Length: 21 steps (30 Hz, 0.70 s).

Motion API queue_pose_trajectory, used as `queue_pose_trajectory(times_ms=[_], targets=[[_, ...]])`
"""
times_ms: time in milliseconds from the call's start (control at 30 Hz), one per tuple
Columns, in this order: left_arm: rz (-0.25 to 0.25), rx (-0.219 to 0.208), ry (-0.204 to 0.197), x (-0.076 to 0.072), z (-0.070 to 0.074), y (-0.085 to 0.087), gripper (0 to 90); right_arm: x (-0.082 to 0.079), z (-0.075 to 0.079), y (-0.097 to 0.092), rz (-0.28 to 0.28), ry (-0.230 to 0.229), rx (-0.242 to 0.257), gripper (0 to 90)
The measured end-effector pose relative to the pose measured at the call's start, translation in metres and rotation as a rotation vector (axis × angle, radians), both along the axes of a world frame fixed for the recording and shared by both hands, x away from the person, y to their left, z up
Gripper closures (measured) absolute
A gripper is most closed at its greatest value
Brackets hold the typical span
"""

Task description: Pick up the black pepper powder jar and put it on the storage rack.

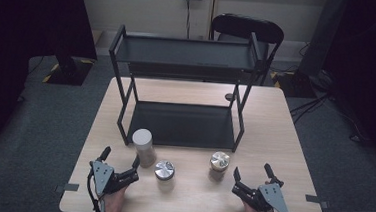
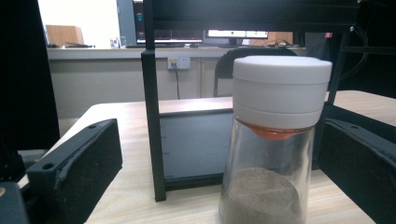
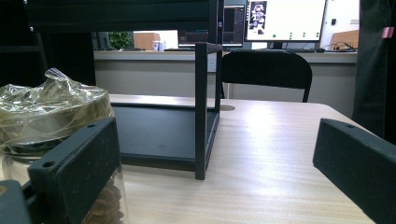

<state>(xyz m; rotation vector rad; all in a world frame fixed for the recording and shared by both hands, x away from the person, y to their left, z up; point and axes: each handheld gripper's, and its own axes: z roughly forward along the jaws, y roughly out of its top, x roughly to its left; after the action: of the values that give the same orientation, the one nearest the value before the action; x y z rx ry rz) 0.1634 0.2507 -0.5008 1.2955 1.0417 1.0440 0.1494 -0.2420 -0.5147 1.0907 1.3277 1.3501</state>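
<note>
Jaws spread on my left gripper [image 1: 121,157] and right gripper [image 1: 251,172], nothing held; likely pre-grasp. Next I'd close left on white-lidded jar [image 2: 273,140], near rack [image 1: 180,123].

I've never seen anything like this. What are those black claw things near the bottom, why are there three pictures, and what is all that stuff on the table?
Those claws are hand-held tools: a person holds a left gripper and a right gripper, each with two black jaws. Both are open and hold nothing.

The wide picture comes from a camera above the table. The other two come from cameras riding on each gripper, looking out between its jaws.

On the light wooden table stands a black two-level metal shelf rack. In front of it are three jars: a tall glass jar with a white lid, partly filled with brownish powder, near the left gripper; a small jar with a silver lid in the middle; and a jar with a plastic-wrapped gold lid, near the right gripper.
</note>
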Motion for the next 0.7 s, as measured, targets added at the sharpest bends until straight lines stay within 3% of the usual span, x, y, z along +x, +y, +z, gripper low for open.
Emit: queue_pose_trajectory(times_ms=[567, 700], targets=[[-0.050, 0.002, -0.010, 0.004, 0.011, 0.002, 0.0, 0.000, 0.000, 0.000, 0.001, -0.001, 0.000, 0.0], [-0.060, -0.015, -0.012, 0.004, 0.013, 0.002, 0.0, 0.000, 0.000, 0.000, 0.001, 0.000, 0.000, 0.0]])
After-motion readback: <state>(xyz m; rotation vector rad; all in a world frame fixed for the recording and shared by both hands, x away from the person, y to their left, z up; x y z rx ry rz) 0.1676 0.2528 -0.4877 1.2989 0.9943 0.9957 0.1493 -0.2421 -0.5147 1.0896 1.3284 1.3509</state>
